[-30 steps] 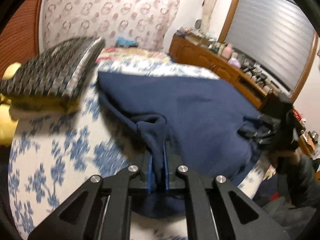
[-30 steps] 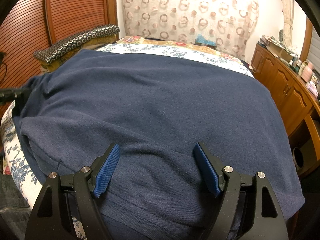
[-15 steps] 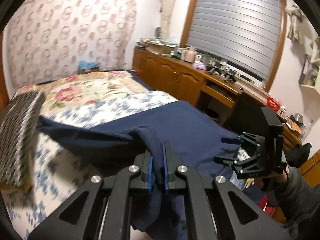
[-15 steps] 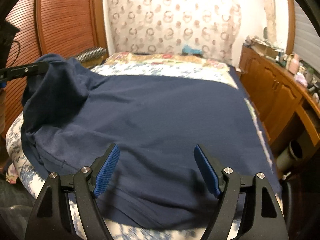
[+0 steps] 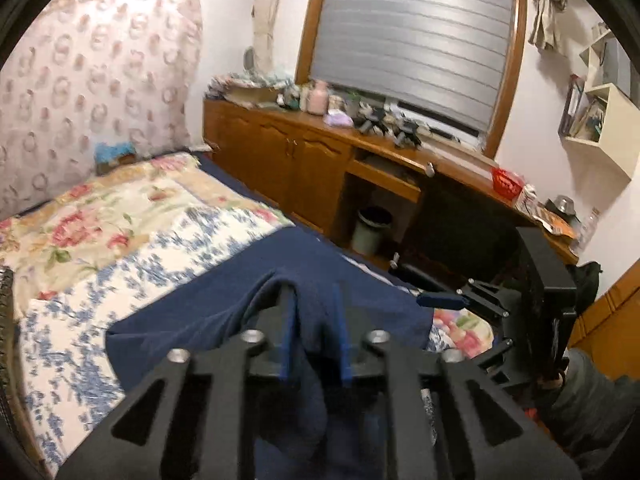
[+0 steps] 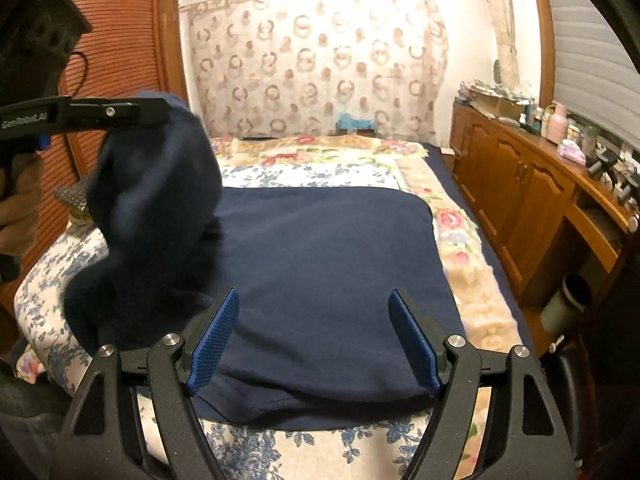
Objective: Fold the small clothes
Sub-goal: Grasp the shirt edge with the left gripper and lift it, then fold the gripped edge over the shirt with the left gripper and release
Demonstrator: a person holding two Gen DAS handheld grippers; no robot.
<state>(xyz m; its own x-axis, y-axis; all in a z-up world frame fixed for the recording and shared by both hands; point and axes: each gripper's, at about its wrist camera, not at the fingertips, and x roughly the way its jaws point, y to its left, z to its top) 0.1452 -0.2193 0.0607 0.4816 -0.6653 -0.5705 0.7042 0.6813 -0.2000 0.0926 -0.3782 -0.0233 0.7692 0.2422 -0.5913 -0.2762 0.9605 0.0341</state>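
A navy blue garment [image 6: 320,256] lies spread on the bed. My left gripper [image 5: 312,324] is shut on a bunched fold of it, with cloth [image 5: 316,308] draped between and over its blue pads. In the right wrist view the left gripper [image 6: 160,110] holds that fold [image 6: 160,200] raised above the garment's left side. My right gripper [image 6: 312,332] is open and empty, just above the garment's near hem [image 6: 304,408]. It also shows in the left wrist view [image 5: 444,302], open at the bed's right side.
The bed has a blue-flowered sheet [image 5: 80,320] and a rose-patterned quilt [image 6: 320,156]. A wooden cabinet [image 6: 520,184] with clutter runs along the right, with a bin [image 6: 568,304] under it. A patterned cushion [image 6: 74,200] lies at the bed's left edge.
My left gripper has lifted the garment's left side and carried it up and toward the right. The right gripper has stayed open and drawn back to the near hem.
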